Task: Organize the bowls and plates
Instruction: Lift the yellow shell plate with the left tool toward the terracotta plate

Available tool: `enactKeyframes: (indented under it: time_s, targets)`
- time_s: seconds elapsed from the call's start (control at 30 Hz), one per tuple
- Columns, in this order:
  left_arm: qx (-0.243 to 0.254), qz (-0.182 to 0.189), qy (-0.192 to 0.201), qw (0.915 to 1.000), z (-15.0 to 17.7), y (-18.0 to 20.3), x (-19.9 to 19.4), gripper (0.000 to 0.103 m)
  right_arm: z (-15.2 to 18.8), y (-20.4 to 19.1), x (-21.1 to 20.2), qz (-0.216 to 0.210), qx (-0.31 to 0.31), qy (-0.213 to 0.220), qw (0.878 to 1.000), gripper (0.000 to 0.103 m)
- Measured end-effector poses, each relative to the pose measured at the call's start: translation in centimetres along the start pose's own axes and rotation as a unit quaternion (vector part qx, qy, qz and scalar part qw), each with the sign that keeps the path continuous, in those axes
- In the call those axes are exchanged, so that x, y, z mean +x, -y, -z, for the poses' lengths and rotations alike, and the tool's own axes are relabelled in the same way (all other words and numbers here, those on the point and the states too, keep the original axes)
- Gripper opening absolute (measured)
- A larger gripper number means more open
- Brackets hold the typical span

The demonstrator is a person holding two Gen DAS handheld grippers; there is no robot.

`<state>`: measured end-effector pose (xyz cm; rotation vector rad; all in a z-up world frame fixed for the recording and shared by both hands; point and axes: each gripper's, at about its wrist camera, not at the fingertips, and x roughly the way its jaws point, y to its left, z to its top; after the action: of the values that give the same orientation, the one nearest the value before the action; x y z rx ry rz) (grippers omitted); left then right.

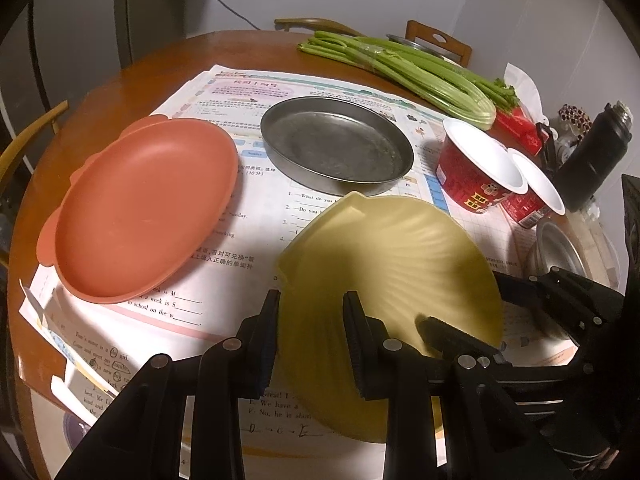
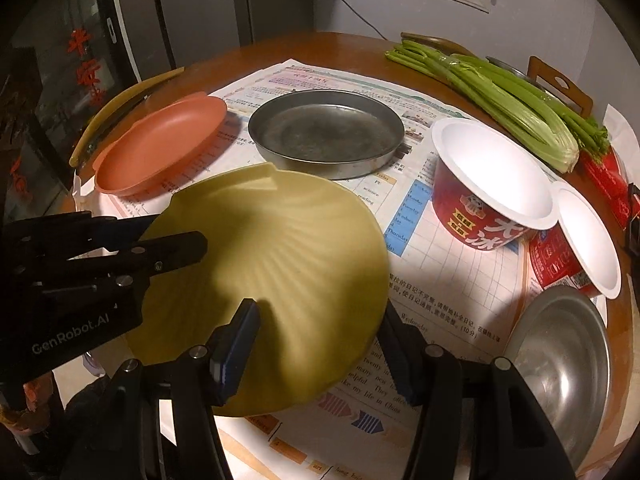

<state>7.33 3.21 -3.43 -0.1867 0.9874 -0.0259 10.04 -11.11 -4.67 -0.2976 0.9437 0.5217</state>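
- Left wrist view: we see our left gripper (image 1: 312, 340) clenched on the near rim of the yellow plate (image 1: 400, 264), one finger under the edge and one on top, the plate tilted up off the papers (image 1: 224, 276) near the table's (image 1: 132, 68) front edge.
- The right gripper's finger (image 1: 452, 338) lies on the plate's right rim in this view.
- Beyond lie the orange plate (image 1: 144, 208) toward the left edge, the steel pan (image 1: 336, 144) at the centre, and two red cups (image 1: 480, 168) toward the right edge, with celery (image 1: 404, 68) at the far side.
- Printed lines such as "Do you" and "to school on the w" can be read on the papers.
- Right wrist view: our right gripper (image 2: 316, 344) straddles the yellow plate's (image 2: 272, 280) near rim, one finger on top and the other below; we judge it clamped there.
- The left gripper (image 2: 176, 248), marked "GenRobot.AI", bites the left rim.
- A steel bowl (image 2: 560, 356) sits at the front right edge beside the red cups (image 2: 492, 188), which carry large Chinese characters.
- Handling, as we judge it: the plate looks like light, stiff plastic with a ribbed, smooth face, so it may slip; the rim is the only sound hold.
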Motion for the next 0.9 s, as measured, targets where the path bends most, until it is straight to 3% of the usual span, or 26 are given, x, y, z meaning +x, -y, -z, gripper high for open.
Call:
enactKeyframes:
  time_s: [0.2,0.9]
  targets:
    - [0.0,0.006,0.0,1.0,0.0,-0.1,-0.5,0.031,0.0,0.2,-0.8,-0.008,0.013,0.014,1.0,0.06]
    - [-0.009,-0.006,0.061,0.9981,-0.5,-1.7,-5.2,0.033,-1.7,-2.1,-4.2,-0.021,-0.007,0.055,0.998,0.06]
